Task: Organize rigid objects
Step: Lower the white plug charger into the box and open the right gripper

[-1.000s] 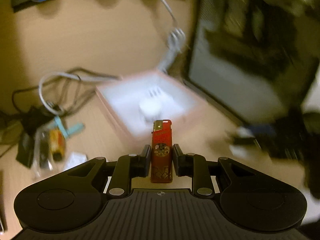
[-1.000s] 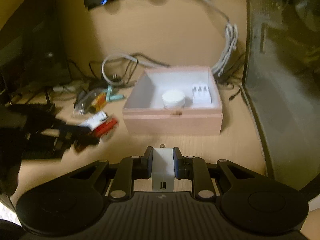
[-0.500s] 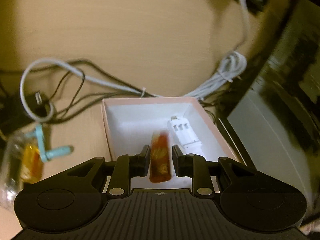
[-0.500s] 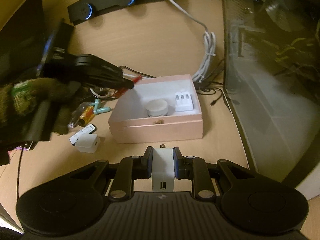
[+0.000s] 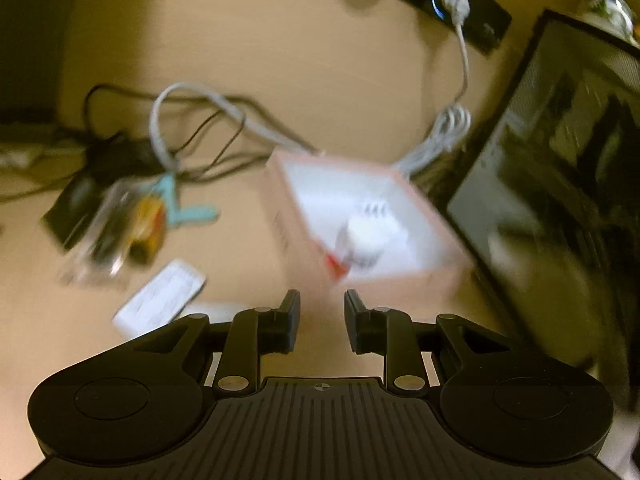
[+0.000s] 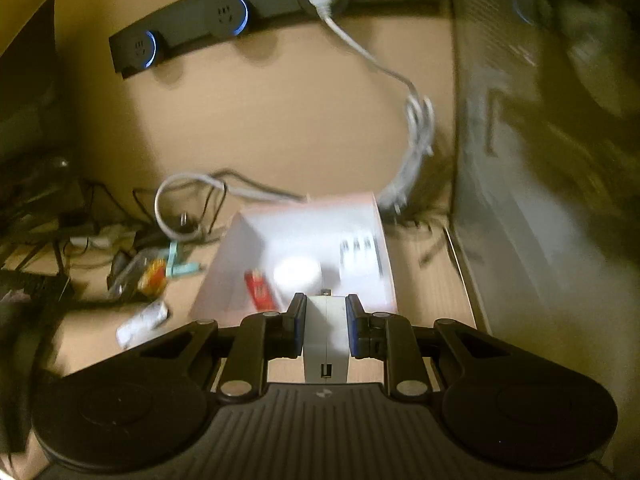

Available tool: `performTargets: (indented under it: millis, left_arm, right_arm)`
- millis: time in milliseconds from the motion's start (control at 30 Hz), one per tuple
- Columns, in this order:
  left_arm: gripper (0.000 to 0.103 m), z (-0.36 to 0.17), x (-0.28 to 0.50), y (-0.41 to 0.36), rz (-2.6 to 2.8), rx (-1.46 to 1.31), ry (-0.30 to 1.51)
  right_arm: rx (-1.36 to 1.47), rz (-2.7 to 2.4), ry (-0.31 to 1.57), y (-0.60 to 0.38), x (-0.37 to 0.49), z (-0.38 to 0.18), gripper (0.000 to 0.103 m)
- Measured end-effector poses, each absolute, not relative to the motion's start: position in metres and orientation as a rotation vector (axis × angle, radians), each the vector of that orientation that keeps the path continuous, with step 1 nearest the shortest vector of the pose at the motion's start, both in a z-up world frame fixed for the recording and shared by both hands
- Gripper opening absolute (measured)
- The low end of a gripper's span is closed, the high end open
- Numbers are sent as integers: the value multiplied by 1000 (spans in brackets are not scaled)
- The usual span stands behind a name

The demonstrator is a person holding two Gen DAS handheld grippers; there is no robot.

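A pink box (image 5: 400, 280) with a white inside stands on the desk; it also shows in the right wrist view (image 6: 372, 208). In it lie a red lighter (image 6: 260, 290), a round white case (image 6: 298, 272) and a white block with prongs (image 6: 360, 250). My left gripper (image 5: 322, 310) is open and empty, just in front of the box. My right gripper (image 6: 326, 312) is shut on a white USB charger (image 6: 326, 340), right at the box's near wall.
Left of the box lie a white card (image 5: 160, 300), a clear bag with an orange item (image 5: 120, 232), a teal clip (image 5: 180, 208) and tangled cables (image 5: 192, 120). A black power strip (image 6: 224, 28) is on the wall. A dark glass case (image 6: 540, 160) stands right.
My left gripper let go of the red lighter into the box and drew back, now open. My right gripper moved forward to the box with the charger.
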State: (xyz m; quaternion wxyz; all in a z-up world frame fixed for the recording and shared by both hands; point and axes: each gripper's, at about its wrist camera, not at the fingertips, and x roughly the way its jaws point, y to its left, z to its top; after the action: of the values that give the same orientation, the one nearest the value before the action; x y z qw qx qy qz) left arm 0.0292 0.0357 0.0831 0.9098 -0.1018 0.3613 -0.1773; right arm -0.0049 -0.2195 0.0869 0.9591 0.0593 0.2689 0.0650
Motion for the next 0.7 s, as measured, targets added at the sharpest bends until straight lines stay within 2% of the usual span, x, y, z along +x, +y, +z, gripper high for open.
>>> performTargets:
  millis: [300, 333, 400, 433, 633, 700]
  left_arm:
    - [26, 61, -13, 92, -214, -143, 828]
    - [26, 59, -15, 97, -201, -140, 829]
    - [26, 56, -16, 105, -184, -144, 832]
    - [26, 54, -16, 108, -181, -147, 835]
    - [26, 49, -5, 102, -214, -125, 841]
    - [26, 49, 0, 97, -246, -107, 833]
  right_arm:
    - [51, 119, 547, -201, 95, 80, 22]
    - [51, 115, 564, -199, 100, 75, 30]
    - [72, 123, 580, -198, 100, 68, 59]
    - [85, 134, 580, -198, 96, 65, 62]
    - [60, 186, 602, -189, 65, 47, 65]
    - [53, 203, 603, -186, 50, 42, 73]
